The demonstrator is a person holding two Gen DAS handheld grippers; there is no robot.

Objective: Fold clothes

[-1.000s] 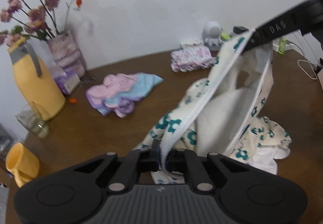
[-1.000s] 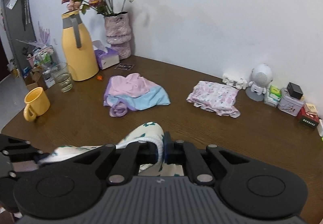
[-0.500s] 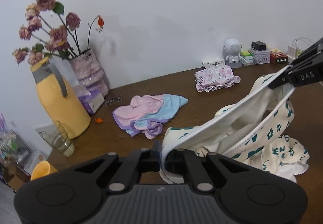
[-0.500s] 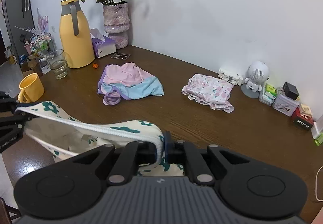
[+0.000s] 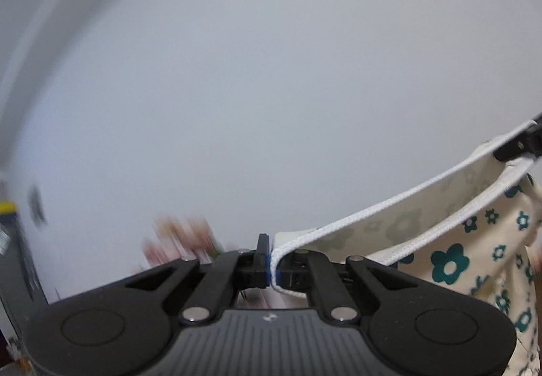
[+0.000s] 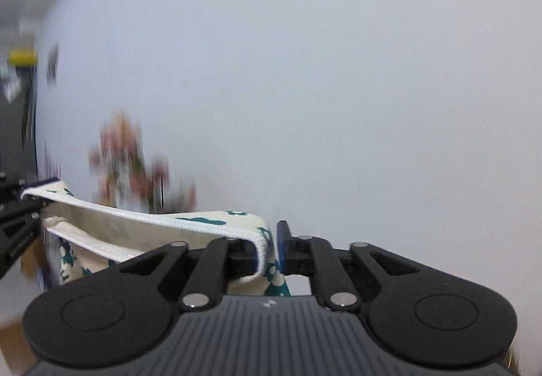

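The left gripper (image 5: 272, 265) has its black fingers pressed together on the white ribbed waistband of a cream cotton garment printed with teal flowers (image 5: 450, 260). The band leaves the blue-edged pads and runs up and to the right, where the right gripper's black fingertips (image 5: 523, 142) pinch its far end at the frame's edge. Below that stretched band a second ribbed edge sags, and the printed cloth hangs down the right side of the left wrist view.

In the right wrist view the right gripper (image 6: 271, 255) is clamped on the same garment (image 6: 203, 226) — the waistband folds over between its pads and stretches left to the left gripper (image 6: 23, 206), which pinches the other end. Small pale lettering sits on that gripper's black finger, too blurred to read. A small pale logo mark is moulded on each grey ribbed gripper body; no words can be made out.

Both cameras face a plain white wall (image 6: 338, 71). Behind the cloth, pink flowers (image 6: 128, 165) appear as a motion-blurred smear, and a yellow patch (image 6: 22, 56) shows at far left.
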